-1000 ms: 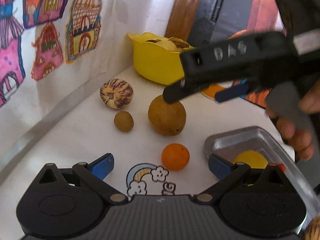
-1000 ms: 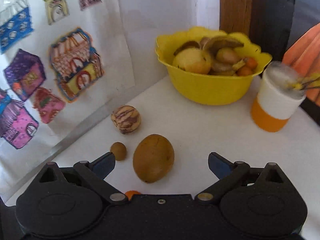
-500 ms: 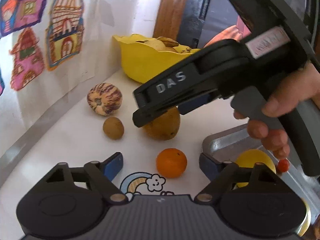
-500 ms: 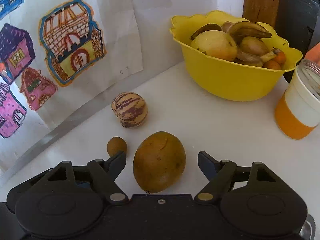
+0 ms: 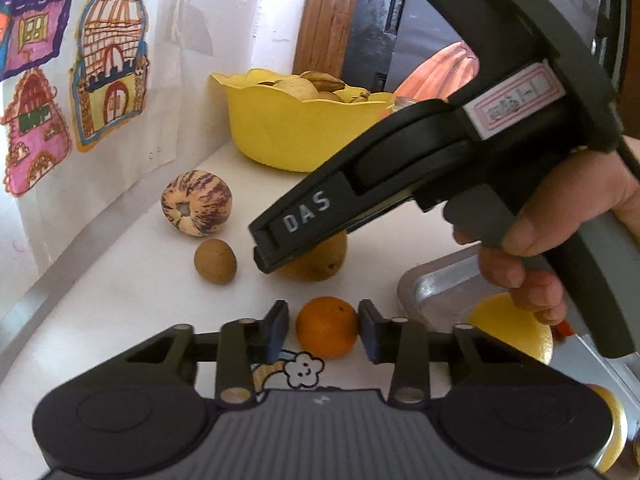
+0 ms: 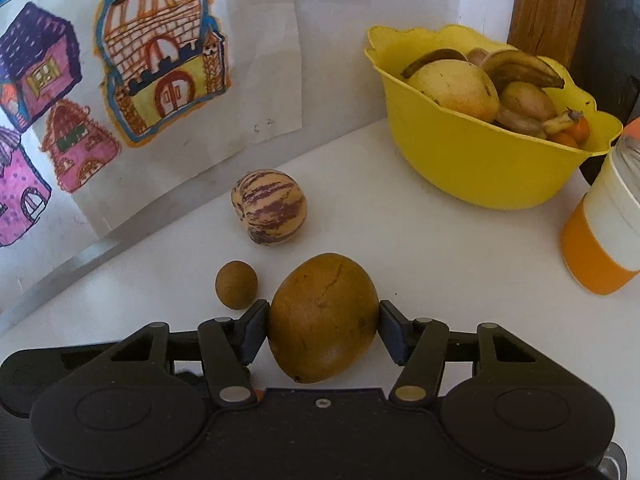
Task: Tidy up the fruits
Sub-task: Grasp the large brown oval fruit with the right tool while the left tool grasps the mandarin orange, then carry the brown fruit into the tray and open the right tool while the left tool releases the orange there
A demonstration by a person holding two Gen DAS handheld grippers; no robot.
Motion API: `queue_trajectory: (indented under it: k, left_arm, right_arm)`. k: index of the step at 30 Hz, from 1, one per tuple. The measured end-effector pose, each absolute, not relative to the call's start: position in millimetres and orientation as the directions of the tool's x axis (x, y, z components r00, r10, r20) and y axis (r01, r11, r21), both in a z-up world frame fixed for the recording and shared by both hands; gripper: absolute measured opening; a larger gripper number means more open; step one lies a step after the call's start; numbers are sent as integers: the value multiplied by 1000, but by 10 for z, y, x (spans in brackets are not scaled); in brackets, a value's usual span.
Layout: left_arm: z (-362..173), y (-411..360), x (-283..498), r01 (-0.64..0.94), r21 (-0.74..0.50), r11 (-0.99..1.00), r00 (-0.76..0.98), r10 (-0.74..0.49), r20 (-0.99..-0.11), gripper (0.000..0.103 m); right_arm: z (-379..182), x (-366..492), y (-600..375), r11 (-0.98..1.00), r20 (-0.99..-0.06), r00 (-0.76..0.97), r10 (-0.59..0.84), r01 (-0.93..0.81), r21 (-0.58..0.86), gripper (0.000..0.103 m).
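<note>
A small orange [image 5: 326, 328] sits on the white table between the blue pads of my left gripper [image 5: 323, 320], which has closed in on its sides. A large brown oval fruit [image 6: 322, 316] lies on the table with my right gripper [image 6: 323, 320] shut on it, both pads pressing its flanks. In the left wrist view the same brown fruit [image 5: 320, 260] is mostly hidden behind the right gripper's black housing [image 5: 400, 184], held by a hand [image 5: 560, 240]. A yellow bowl [image 6: 480, 168] holds several fruits at the back.
A striped cream-and-purple fruit [image 6: 269, 206] and a small round brown fruit [image 6: 236, 285] lie left of the brown fruit. A metal tray [image 5: 436, 280] with a yellow fruit [image 5: 508, 332] is at right. An orange-and-white cup [image 6: 604, 240] stands beside the bowl. A wall with drawings [image 6: 160, 80] borders the left.
Both grippers went from wide open to closed: the left around the orange, the right around the brown fruit. The right gripper also moved forward and down onto the fruit.
</note>
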State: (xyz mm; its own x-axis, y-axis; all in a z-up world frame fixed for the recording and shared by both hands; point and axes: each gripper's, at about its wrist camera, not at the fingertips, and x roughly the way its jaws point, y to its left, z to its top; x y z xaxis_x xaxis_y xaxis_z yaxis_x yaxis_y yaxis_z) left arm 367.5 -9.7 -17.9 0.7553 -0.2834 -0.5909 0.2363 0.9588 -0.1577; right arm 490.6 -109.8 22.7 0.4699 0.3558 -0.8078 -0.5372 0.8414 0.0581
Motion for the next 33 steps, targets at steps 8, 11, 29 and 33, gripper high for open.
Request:
queue_trajectory:
  k: [8,11,29,33]
  left_arm:
    - [-170,-65,3669,243,-174,954,744,-298,-598,36]
    - [-140,33,3700,219,-226,949,736,-313,-600,36]
    - [8,53,3435,208,-351,913,790,-368,-490,36]
    - [124,-41,3308,200,-396,896,805,-381,-455,36]
  right_arm:
    - [212,4844,-1227,871,-785,501,364,-482,96,60]
    - [261,4797,-1296,883,-758,537,371,-456,108,60]
    - [954,3788,-2436,909,-646,642,414,-324,260,60]
    - [928,3519,-2841,920,-633,667,392,-287,268,60]
